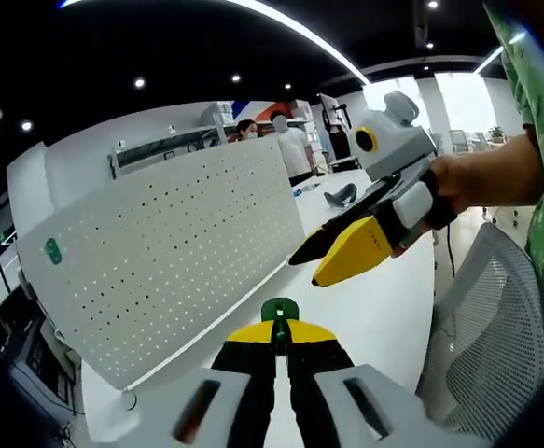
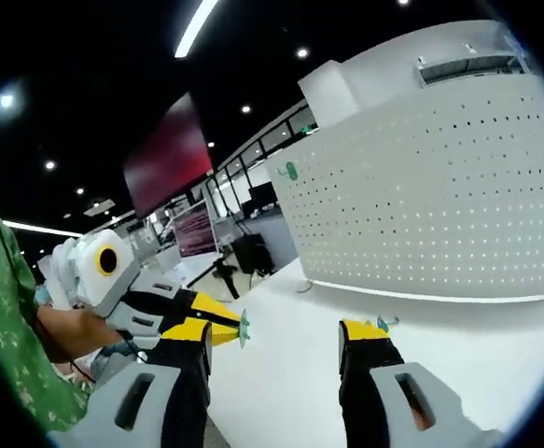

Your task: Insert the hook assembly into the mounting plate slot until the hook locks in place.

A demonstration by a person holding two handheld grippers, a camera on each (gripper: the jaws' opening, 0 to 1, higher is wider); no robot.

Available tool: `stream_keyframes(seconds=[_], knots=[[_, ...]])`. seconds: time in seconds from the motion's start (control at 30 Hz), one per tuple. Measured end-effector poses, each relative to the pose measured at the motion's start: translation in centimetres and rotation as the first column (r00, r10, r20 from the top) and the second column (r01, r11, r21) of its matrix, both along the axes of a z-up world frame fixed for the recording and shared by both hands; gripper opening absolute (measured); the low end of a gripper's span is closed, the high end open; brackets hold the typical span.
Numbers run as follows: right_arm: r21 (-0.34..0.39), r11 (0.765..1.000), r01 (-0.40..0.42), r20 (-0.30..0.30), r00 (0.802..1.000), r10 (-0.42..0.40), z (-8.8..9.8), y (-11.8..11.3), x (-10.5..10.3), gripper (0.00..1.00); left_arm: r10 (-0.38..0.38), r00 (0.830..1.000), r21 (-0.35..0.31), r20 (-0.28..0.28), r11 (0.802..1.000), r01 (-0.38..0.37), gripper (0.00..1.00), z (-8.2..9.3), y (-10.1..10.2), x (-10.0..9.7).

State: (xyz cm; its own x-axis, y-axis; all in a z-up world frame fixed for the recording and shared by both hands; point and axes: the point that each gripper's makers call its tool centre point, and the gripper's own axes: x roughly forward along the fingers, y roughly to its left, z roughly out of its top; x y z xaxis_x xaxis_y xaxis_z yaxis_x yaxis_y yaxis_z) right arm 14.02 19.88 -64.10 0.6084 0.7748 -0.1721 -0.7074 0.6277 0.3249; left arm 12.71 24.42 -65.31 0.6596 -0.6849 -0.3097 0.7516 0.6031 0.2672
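In the left gripper view, white pegboard standing upright on the white counter, spanning the left half, with a small green hook already set near its upper left corner. Just right of the pegboard's lower edge, left gripper at bottom centre, its yellow-tipped black jaws pressed together on a green hook piece that pokes up between the tips. Right of the pegboard and above the counter, right gripper coming in, held by a hand, jaw tips apart. Behind the pegboard, people standing at the far end of the room. Far right of the pegboard, a mesh chair back and a green patterned sleeve.

In the right gripper view, green sleeve at far left, well away from the pegboard. Next, left gripper reaching in, jaws clamped on the teal-green hook piece, which sticks out at the tip, clear of the pegboard. Then right gripper at the bottom, jaws spread wide, nothing between them, a small teal bit at the tip of the right jaw; cannot tell whether it lies on the counter. Pegboard upright on the right, green hook near its left edge.
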Motion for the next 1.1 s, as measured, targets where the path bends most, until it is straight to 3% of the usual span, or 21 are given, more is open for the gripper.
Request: stream_keyframes(seconds=[0.57, 1.1], knots=[[-0.037, 0.994, 0.1, 0.12, 0.988, -0.095, 1.5, -1.6, 1.2, 0.88, 0.064, 0.998, -0.075, -0.02, 0.995, -0.065, 0.03, 1.1, 1.2, 0.6], [-0.049, 0.987, 0.153, 0.212, 0.967, -0.139, 3.1, -2.4, 1.3, 0.92, 0.125, 0.991, -0.135, -0.044, 0.982, -0.13, 0.03, 1.9, 2.4, 1.0]])
